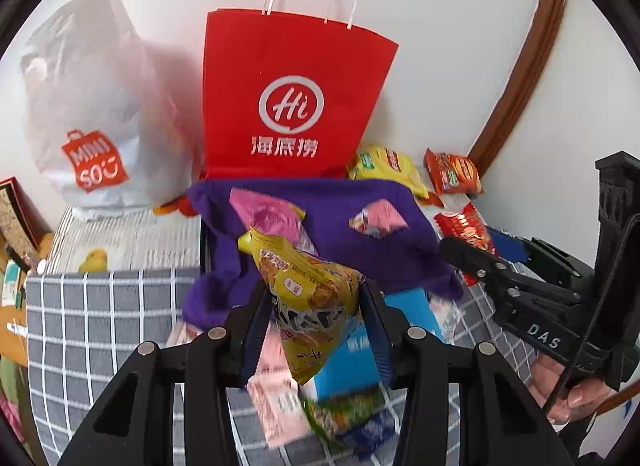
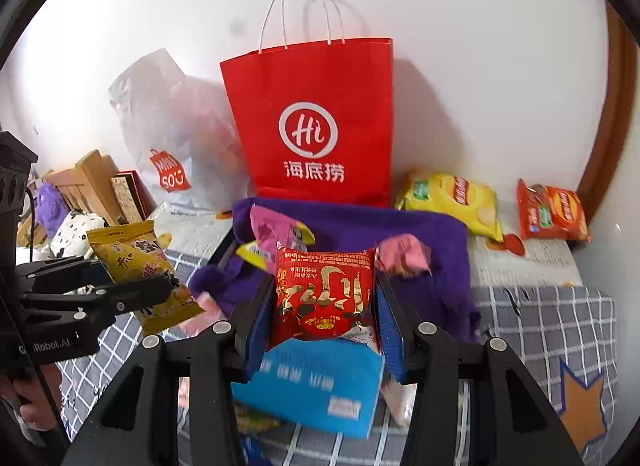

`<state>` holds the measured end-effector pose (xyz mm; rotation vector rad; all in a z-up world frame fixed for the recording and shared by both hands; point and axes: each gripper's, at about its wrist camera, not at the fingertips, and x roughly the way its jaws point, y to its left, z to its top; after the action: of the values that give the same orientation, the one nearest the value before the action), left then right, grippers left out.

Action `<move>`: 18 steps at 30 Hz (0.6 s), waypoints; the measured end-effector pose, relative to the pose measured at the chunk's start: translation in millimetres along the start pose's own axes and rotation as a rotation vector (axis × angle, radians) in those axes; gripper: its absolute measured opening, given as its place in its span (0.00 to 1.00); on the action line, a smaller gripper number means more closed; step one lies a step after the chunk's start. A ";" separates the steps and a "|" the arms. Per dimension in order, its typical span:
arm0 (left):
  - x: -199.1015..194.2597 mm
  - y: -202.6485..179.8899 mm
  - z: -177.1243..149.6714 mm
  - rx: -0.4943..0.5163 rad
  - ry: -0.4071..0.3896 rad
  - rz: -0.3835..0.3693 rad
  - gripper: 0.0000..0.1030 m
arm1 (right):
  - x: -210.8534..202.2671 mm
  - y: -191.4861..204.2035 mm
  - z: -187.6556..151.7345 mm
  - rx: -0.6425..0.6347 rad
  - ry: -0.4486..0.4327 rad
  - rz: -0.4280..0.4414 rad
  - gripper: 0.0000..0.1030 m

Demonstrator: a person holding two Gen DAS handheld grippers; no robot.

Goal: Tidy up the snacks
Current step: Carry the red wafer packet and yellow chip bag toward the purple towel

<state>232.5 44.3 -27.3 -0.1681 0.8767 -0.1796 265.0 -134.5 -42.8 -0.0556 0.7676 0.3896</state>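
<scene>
I am working just in front of the red paper bag (image 2: 316, 125), printed "Hi" and "海底捞", with the white plastic bag (image 1: 88, 105) marked "MINISO" left of it and the purple cloth (image 2: 400, 234) at its foot. My left claw (image 1: 316, 306) is clamping a yellow packet (image 1: 312, 298) and my right claw (image 2: 324, 302) a red packet (image 2: 324, 294), both over the blue box (image 2: 312, 390). I am mid-sort, I judge, and next each packet needs carrying to its like; their small print is too blurred to read.
</scene>
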 end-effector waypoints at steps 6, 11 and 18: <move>19.9 4.6 34.1 -0.008 -0.019 0.010 0.42 | 31.6 -6.9 29.0 -0.006 0.007 0.020 0.46; 40.4 16.4 60.7 -0.036 -0.029 0.009 0.42 | 56.0 -16.4 49.5 -0.016 0.018 0.016 0.46; 76.6 39.8 59.6 -0.082 0.032 0.053 0.42 | 87.8 -37.6 48.9 -0.009 0.082 0.030 0.46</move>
<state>330.2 70.1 -55.7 -0.2185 0.9203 -0.0978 368.5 -131.7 -71.2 -0.0684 0.8488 0.4215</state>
